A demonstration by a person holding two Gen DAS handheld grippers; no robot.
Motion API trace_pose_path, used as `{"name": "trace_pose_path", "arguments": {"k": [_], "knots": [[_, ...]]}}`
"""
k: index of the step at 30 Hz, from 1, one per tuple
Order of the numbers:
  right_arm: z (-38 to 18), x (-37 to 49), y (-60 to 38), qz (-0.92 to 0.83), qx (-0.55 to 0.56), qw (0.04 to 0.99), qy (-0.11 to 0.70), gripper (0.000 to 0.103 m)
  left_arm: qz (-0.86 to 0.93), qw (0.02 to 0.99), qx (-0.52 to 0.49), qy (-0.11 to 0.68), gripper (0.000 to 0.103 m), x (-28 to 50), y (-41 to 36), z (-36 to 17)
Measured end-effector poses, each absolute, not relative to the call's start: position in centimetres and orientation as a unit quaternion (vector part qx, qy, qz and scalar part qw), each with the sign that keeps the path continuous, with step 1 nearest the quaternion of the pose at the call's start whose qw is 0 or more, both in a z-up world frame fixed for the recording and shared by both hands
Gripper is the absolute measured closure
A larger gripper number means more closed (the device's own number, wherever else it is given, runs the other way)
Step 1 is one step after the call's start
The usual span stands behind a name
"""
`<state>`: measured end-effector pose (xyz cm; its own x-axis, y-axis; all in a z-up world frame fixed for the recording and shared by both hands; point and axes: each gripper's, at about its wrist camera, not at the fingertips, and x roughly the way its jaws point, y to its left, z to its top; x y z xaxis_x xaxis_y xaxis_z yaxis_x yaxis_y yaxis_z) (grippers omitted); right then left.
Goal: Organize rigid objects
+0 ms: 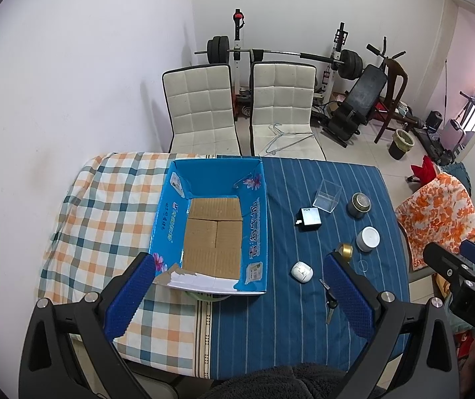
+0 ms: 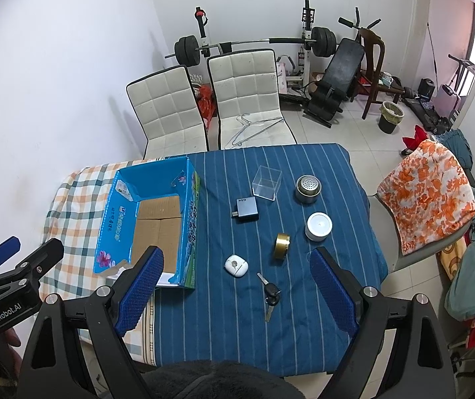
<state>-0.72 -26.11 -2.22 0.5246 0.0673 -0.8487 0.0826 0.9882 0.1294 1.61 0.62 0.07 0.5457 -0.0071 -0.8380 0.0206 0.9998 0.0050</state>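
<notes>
An open blue cardboard box (image 1: pixel 257 219) (image 2: pixel 189 212) sits on the table's left half, empty inside. On the blue striped cloth to its right lie a clear plastic cube (image 2: pixel 266 183), a grey charger (image 2: pixel 245 210), a metal strainer cup (image 2: pixel 308 189), a white round jar (image 2: pixel 318 226), a brass ring (image 2: pixel 281 245), a white earbud case (image 2: pixel 236 265) and keys (image 2: pixel 270 294). My left gripper (image 1: pixel 237 296) is open and empty above the box's near edge. My right gripper (image 2: pixel 237 294) is open and empty above the keys.
Two white padded chairs (image 2: pixel 204 99) stand behind the table, one with a wire hanger. A chair with an orange flowered cover (image 2: pixel 430 193) stands at the right. Gym equipment lines the back wall. A checked cloth (image 1: pixel 104 206) covers the table's left part.
</notes>
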Motion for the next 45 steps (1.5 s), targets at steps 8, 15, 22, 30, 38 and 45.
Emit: {"name": "trace_pose_path", "arguments": {"k": [8,15,22,30,38,45], "knots": [[-2.2,-0.7,-26.1,-0.003,0.077,0.870,0.487,0.011,-0.008,0.879,0.006,0.477,0.000,1.5,0.7,0.1],[-2.3,-0.7,-26.0,-0.004,0.079,0.869,0.489,0.011,-0.009,0.878,0.007,0.478,0.000,1.7,0.0,0.0],[-3.5,0.1,-27.3,-0.029,0.083,0.864,0.495,0.011,-0.020,0.873,0.018,0.487,0.000,3.1,-2.2,-1.4],[-10.2,3.4,-33.9,-0.083,0.129,0.833,0.532,0.009,-0.051,0.847,0.048,0.526,0.000,7.5,-6.8,-8.5],[-21.4,7.1,-38.9,-0.079,0.185,0.785,0.586,0.003,-0.080,0.780,0.046,0.619,0.000,11.1,-11.7,-21.2],[-31.4,10.9,-39.2,-0.041,0.226,0.736,0.636,0.003,-0.067,0.749,0.051,0.657,0.015,13.2,-13.6,-30.3]]}}
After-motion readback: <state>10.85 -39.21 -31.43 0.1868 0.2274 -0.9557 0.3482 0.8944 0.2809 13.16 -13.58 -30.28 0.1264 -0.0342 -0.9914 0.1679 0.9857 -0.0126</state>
